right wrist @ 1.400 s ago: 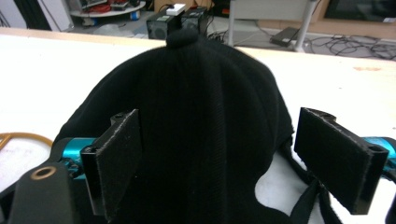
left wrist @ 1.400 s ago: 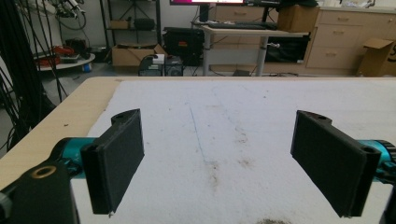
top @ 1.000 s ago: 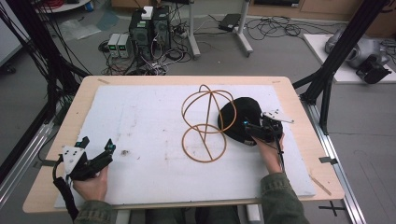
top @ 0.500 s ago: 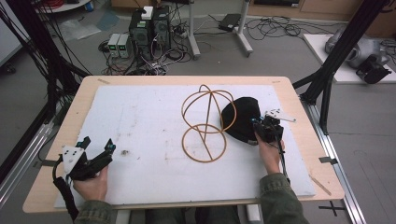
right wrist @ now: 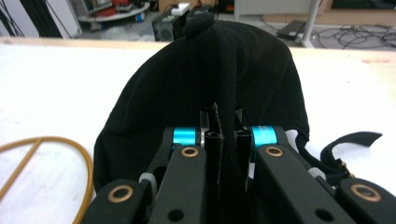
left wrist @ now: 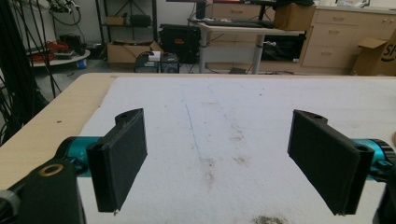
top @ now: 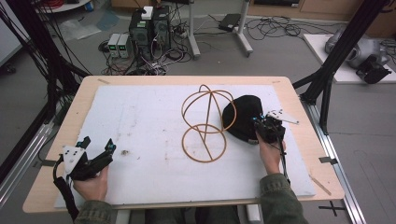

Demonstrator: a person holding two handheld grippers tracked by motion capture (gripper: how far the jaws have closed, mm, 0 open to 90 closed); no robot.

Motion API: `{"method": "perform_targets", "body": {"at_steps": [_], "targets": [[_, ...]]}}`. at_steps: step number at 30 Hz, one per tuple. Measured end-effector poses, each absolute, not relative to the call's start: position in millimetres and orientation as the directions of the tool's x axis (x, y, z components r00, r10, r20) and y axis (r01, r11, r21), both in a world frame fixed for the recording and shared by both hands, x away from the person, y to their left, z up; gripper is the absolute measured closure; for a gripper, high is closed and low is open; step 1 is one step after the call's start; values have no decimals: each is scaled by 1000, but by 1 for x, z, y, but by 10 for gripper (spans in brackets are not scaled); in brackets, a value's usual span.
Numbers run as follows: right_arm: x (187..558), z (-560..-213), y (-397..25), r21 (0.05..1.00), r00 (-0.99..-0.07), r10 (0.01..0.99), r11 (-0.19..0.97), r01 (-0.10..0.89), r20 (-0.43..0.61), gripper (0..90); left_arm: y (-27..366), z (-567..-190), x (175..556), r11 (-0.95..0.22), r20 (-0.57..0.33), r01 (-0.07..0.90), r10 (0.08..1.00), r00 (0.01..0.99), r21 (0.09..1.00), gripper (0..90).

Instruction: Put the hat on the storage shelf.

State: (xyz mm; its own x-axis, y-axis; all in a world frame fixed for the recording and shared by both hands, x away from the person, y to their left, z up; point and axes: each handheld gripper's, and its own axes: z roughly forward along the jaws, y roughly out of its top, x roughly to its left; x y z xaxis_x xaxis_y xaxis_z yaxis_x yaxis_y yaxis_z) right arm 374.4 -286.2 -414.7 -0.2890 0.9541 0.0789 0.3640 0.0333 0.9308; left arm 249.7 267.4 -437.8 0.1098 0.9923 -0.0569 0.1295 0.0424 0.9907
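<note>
A black cloth cap [top: 243, 117] lies on the white mat, right of centre. My right gripper [top: 262, 126] is shut on the cap's near edge; in the right gripper view the black fabric [right wrist: 224, 84] runs up between the closed jaws, with a strap end [right wrist: 348, 142] trailing to the right. A tan wire stand [top: 205, 123], made of a flat ring and upright loops, stands just left of the cap. My left gripper [top: 95, 151] rests near the table's front left corner, open with nothing between its pads [left wrist: 123, 156].
The white mat [top: 140, 121] covers most of the wooden table [top: 289, 93]. A small dark speck of debris [top: 125, 151] lies just right of the left gripper. Black frame posts [top: 327, 70] stand beside the table's right edge.
The right gripper and the cap have shifted slightly to the right, away from the wire stand. The left gripper has stayed put.
</note>
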Motion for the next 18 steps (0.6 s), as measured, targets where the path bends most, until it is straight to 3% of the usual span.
{"method": "perform_targets", "body": {"at_steps": [18], "targets": [[361, -387, -287, 961, -273, 957, -17, 277, 95, 879, 266, -438, 250, 35, -52, 137, 991, 122, 990, 199]]}}
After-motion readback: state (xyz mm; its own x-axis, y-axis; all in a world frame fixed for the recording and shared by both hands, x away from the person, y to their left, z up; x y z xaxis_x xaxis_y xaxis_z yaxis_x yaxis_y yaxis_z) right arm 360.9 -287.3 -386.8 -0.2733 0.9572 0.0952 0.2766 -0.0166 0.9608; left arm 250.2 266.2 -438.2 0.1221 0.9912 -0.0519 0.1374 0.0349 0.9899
